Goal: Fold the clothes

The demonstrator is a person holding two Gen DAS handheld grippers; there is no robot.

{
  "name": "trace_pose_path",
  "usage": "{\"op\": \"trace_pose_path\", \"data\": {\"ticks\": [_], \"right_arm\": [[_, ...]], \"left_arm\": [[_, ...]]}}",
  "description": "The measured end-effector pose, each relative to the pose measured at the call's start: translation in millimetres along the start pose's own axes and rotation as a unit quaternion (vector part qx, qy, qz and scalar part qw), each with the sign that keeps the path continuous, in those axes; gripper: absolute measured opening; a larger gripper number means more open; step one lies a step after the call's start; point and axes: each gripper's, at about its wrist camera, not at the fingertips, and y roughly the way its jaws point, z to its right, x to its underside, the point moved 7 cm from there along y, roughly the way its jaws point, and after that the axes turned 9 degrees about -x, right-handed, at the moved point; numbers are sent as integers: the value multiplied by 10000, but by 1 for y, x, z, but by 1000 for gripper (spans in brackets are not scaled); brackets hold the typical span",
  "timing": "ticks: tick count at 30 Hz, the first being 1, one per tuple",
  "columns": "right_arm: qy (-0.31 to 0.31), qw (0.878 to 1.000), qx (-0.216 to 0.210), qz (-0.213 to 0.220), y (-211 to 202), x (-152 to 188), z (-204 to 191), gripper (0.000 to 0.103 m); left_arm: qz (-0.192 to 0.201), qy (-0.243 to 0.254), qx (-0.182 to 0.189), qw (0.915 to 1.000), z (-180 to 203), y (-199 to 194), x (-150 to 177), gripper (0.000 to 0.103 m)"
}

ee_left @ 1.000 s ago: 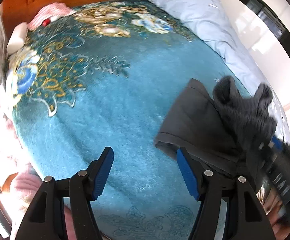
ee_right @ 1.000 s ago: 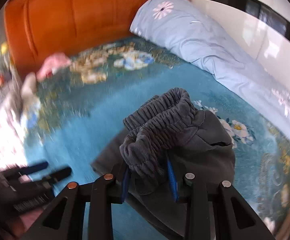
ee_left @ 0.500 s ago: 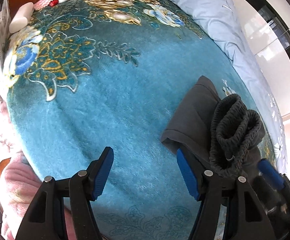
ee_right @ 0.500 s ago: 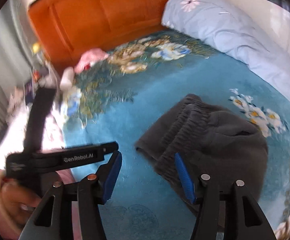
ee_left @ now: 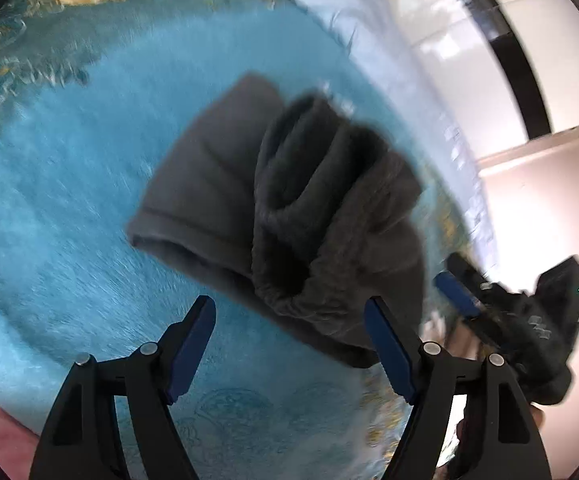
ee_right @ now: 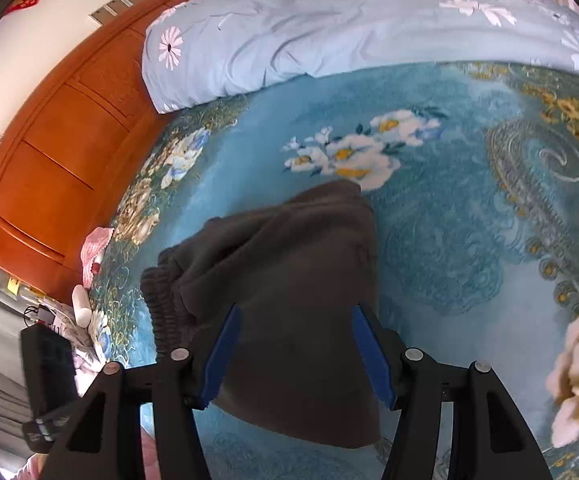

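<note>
Nearest in the left wrist view, the left gripper [ee_left: 289, 344] stands wide open with nothing between its blue pads, poised over the teal floral blanket [ee_left: 69, 208]. Just beyond its fingertips lies the dark grey garment [ee_left: 217, 184], folded into a compact bundle, its ribbed elastic waistband [ee_left: 301, 208] bunched on top toward the right. The picture is smeared, so whether the right-hand pad touches the cloth is hard to say. At the right edge, the right gripper [ee_left: 459, 292] shows as a dark blur beside the bundle.

In the right wrist view, the right gripper [ee_right: 293, 344] is likewise spread wide and grips nothing; the dark grey garment [ee_right: 289, 280] lies flat on the teal floral blanket [ee_right: 449, 240] under and between its fingers, waistband [ee_right: 161, 304] to the left. Farther off, a pale blue quilt [ee_right: 309, 40] with daisy prints runs along the far side of the bed, and an orange wooden headboard [ee_right: 49, 140] rises at the left.
</note>
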Motion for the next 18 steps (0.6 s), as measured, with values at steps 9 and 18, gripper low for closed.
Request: {"op": "trace_pose_path", "data": {"ticks": [9, 18], "right_arm": [[251, 9997, -30, -41, 7, 4, 15, 62], [182, 9996, -213, 19, 6, -5, 8, 62]], "left_arm": [[6, -450, 333, 9984, 13, 3, -19, 38], [844, -179, 446, 9953, 17, -48, -46, 20]]}}
